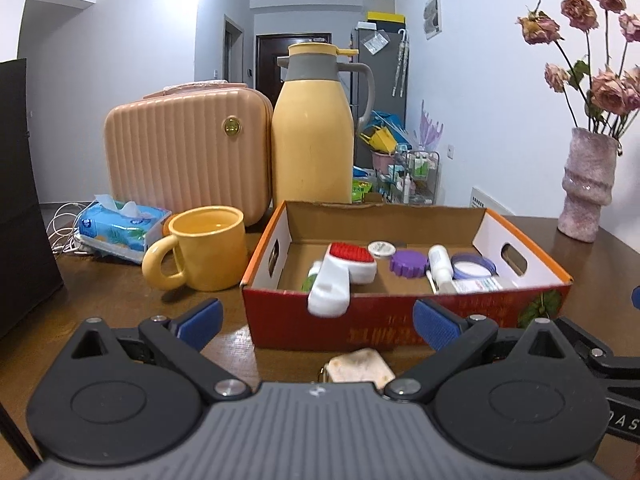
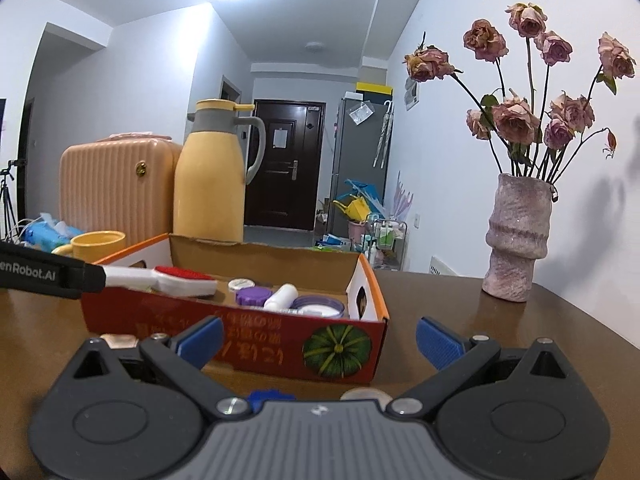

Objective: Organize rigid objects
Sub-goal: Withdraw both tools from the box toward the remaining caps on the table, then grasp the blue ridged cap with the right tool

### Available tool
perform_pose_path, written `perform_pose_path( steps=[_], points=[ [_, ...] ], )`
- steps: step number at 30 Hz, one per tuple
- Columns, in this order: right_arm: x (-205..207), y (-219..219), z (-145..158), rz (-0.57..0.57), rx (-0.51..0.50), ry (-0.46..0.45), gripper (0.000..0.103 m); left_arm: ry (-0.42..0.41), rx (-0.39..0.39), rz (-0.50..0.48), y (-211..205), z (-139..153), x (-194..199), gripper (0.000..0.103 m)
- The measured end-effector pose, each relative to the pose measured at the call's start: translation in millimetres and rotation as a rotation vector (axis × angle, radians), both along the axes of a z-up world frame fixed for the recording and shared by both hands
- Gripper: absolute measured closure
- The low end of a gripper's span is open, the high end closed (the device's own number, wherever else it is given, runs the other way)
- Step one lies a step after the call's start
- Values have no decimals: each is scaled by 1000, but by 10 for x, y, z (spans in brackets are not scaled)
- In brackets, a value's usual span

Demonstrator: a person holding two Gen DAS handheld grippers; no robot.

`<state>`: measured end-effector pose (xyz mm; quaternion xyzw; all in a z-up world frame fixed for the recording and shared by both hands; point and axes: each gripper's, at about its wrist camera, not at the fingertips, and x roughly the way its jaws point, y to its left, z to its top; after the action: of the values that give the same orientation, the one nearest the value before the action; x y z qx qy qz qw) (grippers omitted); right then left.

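Observation:
An open cardboard box (image 1: 400, 320) (image 2: 256, 340) with red outer walls stands on the brown table just ahead of both grippers. Inside lie a purple ridged lid (image 1: 408, 263) (image 2: 253, 295), a white bottle (image 1: 440, 266) (image 2: 280, 297), a round lilac tin (image 1: 474, 266) (image 2: 318, 306) and a small white cap (image 1: 382, 249). A white brush with red bristles (image 1: 340, 276) (image 2: 180, 278) rests across the front wall, handle poking out. My left gripper (image 1: 318, 322) is open, near the handle but not touching it. My right gripper (image 2: 319, 340) is open and holds nothing.
Left of the box are a yellow mug (image 1: 204, 252), a tissue pack (image 1: 120, 228), a pink case (image 1: 188, 156) and a yellow flask (image 1: 314, 132). A vase of dried roses (image 2: 518, 236) stands at the right. A beige piece (image 1: 358, 366), a blue item (image 2: 270, 396) and a round metal lid (image 2: 364, 394) lie under the grippers.

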<state>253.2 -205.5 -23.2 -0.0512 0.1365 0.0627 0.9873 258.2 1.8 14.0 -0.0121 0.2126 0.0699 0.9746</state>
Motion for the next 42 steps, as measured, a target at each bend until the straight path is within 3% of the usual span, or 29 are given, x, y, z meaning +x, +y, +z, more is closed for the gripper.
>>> perform_pose_path(
  steps=[14,25,27,33,36,42],
  points=[
    [-278,-1,-124,16,-17,53,0,46,5,-55,122,-119,-345,0],
    [-301,33,-173,20,-33,93,0,98,4,-84,173,-210,-349,0],
    [-264,43,-184,30,-37,116,2,114,-3,-88,184,-229,-322,0],
    [-43,118,-292,83,-73,226,29,146,-12,-93,208,-268,-272,0],
    [104,135,-348,82,-74,289,32,154,-14,-91,219,-275,-259,0],
    [350,161,-384,87,-74,329,33,169,-13,-91,215,-296,-229,0]
  ],
)
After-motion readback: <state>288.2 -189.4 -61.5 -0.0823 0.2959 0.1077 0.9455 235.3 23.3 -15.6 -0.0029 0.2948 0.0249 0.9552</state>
